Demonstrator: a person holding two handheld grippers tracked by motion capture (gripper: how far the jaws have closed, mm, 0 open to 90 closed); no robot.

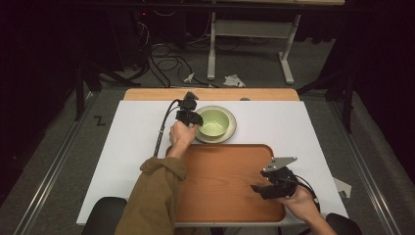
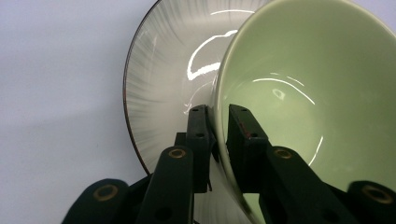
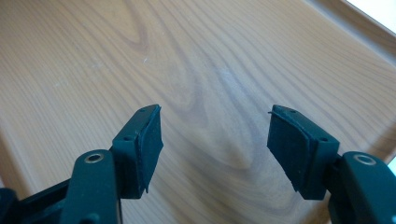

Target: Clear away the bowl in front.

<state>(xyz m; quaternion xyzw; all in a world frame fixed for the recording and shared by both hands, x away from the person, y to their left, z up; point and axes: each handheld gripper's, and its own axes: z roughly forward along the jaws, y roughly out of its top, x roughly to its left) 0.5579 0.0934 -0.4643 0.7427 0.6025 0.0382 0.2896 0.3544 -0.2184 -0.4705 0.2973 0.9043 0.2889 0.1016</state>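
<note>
Forward, left gripper [image 2: 218, 135] pinches bowl [image 2: 308, 93] rim; right gripper [image 3: 215, 140] hovers agape.

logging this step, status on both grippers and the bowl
Left gripper shut on rim of pale green ceramic bowl, which sits on a grey-rimmed plate. Right gripper open, empty, over the wooden tray. Nothing in the way.

High view overlooks table [image 1: 137, 122]; gripper views close-up.

Left gripper [image 1: 192, 116] at green bowl [image 1: 214, 122]; right gripper [image 1: 272, 188] over tray [image 1: 220, 181].
</note>
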